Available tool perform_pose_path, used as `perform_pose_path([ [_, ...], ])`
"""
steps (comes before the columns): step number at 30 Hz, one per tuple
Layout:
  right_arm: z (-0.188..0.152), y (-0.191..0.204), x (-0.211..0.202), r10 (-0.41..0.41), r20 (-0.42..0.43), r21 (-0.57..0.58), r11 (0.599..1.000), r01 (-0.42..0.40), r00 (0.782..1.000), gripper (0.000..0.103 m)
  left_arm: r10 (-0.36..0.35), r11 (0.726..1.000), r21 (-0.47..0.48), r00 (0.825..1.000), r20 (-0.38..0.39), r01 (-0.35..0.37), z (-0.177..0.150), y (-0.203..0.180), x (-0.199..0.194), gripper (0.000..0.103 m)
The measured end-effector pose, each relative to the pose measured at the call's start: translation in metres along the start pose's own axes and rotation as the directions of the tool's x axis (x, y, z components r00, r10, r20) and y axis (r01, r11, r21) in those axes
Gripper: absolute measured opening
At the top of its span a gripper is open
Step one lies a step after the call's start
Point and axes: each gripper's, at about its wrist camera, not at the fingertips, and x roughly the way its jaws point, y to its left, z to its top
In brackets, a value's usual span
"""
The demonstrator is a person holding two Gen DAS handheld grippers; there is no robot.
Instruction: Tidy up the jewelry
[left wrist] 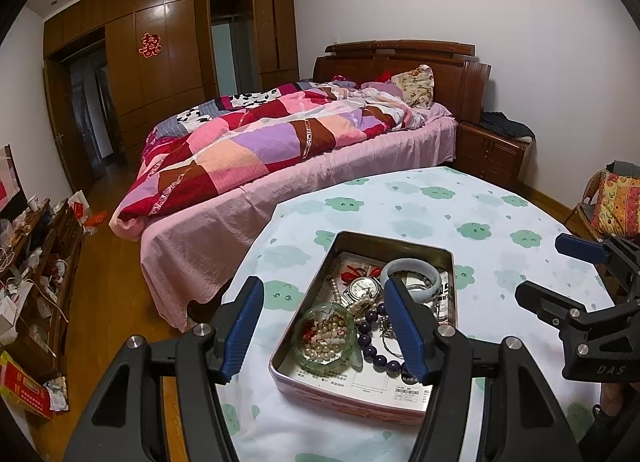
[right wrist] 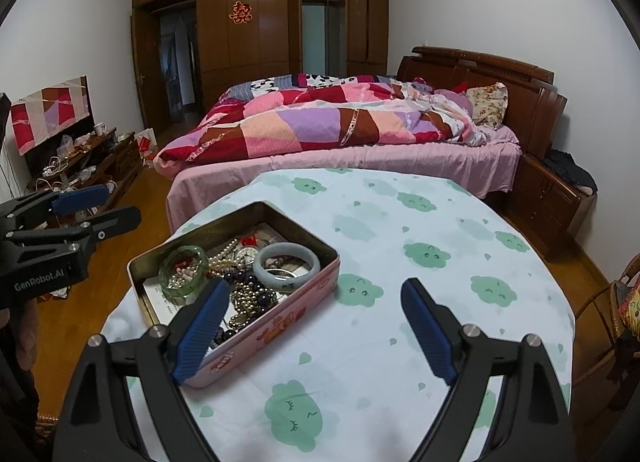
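A pink tin box [left wrist: 340,402] [right wrist: 280,326] sits on the round table with a cloud-print cloth [left wrist: 500,221] [right wrist: 400,242]. In it lie a pale jade bangle [left wrist: 412,266] [right wrist: 286,254], a green glass bangle [left wrist: 324,332] [right wrist: 184,270] around pearl beads, a wristwatch [left wrist: 363,286], a dark purple bead bracelet [left wrist: 376,350] [right wrist: 256,294] and chains. My left gripper [left wrist: 324,302] is open above the tin's near end, empty. My right gripper [right wrist: 316,294] is open, empty, over the cloth right of the tin; it shows at the right in the left wrist view [left wrist: 544,266].
A bed with a patchwork quilt [left wrist: 260,141] [right wrist: 320,121] stands just beyond the table. A wooden nightstand [left wrist: 492,149] is at the right, a wicker chair [right wrist: 616,302] at the far right, a cluttered low cabinet [left wrist: 36,262] at the left.
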Motion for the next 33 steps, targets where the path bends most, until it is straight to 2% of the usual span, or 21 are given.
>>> perform_pose_path([
  [30,-0.005,0.0,0.002,-0.005,-0.008,-0.002,1.0,0.005,1.0,0.09,-0.011,1.0,-0.018,1.0,-0.029,0.01,0.0,0.001,0.008,0.064],
  [33,-0.005,0.0,0.002,-0.005,-0.007,-0.002,1.0,0.005,1.0,0.09,-0.003,1.0,-0.019,0.999,-0.034,0.002,-0.001,-0.001,0.01,0.067],
])
